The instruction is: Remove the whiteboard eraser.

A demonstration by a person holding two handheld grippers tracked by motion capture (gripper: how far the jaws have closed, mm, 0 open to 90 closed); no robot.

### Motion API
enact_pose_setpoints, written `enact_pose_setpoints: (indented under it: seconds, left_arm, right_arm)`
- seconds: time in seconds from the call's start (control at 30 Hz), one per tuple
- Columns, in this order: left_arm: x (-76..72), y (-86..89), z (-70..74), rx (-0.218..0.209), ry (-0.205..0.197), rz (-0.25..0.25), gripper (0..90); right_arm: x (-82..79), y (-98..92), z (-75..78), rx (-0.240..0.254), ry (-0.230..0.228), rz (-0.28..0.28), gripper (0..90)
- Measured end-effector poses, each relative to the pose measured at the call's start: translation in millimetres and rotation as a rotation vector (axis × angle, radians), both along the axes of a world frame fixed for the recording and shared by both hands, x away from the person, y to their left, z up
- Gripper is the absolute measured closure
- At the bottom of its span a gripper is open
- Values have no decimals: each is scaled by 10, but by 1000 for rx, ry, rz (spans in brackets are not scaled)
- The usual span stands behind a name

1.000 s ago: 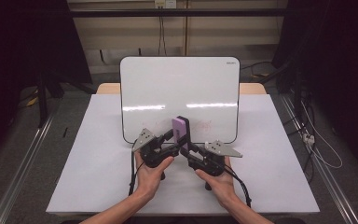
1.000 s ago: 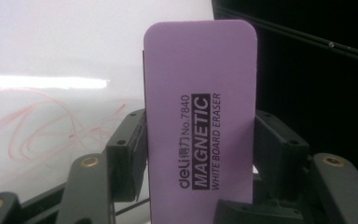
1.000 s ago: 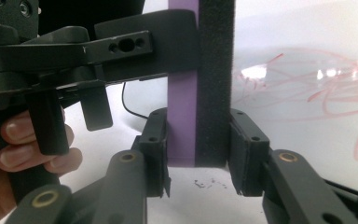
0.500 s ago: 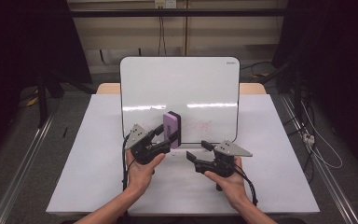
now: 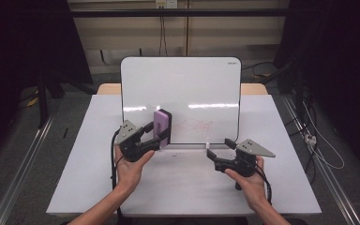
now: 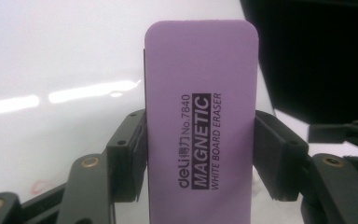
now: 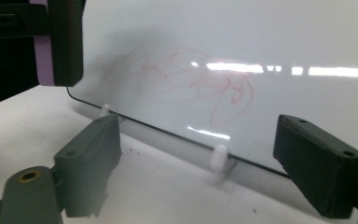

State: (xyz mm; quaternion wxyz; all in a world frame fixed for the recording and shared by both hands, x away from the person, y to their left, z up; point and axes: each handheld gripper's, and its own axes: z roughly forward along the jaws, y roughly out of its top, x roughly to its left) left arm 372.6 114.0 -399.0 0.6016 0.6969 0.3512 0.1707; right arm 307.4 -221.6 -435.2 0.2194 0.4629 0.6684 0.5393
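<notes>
Your left gripper point(image 5: 155, 137), clamping the purple whiteboard eraser point(image 5: 162, 126), has moved up to the whiteboard point(image 5: 183, 79) left of the red scribble point(image 5: 198, 125), so wiping looks imminent, while your right gripper point(image 5: 218, 150) has withdrawn, jaws spread and empty.

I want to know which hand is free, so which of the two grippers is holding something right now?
The left gripper: its jaws are clamped on the purple eraser at the whiteboard. The right gripper stands open with nothing between its jaws.
</notes>
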Motion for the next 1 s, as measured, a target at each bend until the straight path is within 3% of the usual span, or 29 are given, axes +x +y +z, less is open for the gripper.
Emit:
enact_pose_setpoints:
  seconds: [0.07,0.13,0.3,0.37,0.47,0.6,0.67,0.83,0.87,1.0]
  left_arm:
    - [1,18,21,30,3,5,412]
    - [-4,39,39,52,1,6,412]
    - [-19,85,67,109,-1,11,412]
    - [-19,125,83,114,-4,10,412]
    - [-3,197,131,157,-11,47,413]
    - [27,264,194,187,-25,80,413]
    - [43,307,253,234,-56,100,413]
    - [52,325,289,254,-70,115,413]
    - [49,317,291,292,-89,122,413]
    - [68,314,285,351,-92,138,413]
  right_arm:
    - [-19,-43,-1,-2,0,-6,128]
    - [-51,-98,5,-43,-5,-8,116]
    - [-95,-209,18,-56,-11,-33,94]
    - [-110,-290,8,-87,-8,-53,92]
    - [-131,-382,-33,-135,-20,-91,80]
    - [-154,-452,-109,-118,-5,-129,72]
    - [-168,-471,-126,-116,3,-143,75]
    - [-207,-503,-117,-108,-4,-149,75]
    - [-216,-501,-121,-108,-2,-148,75]
    - [-210,-488,-135,-111,2,-139,75]
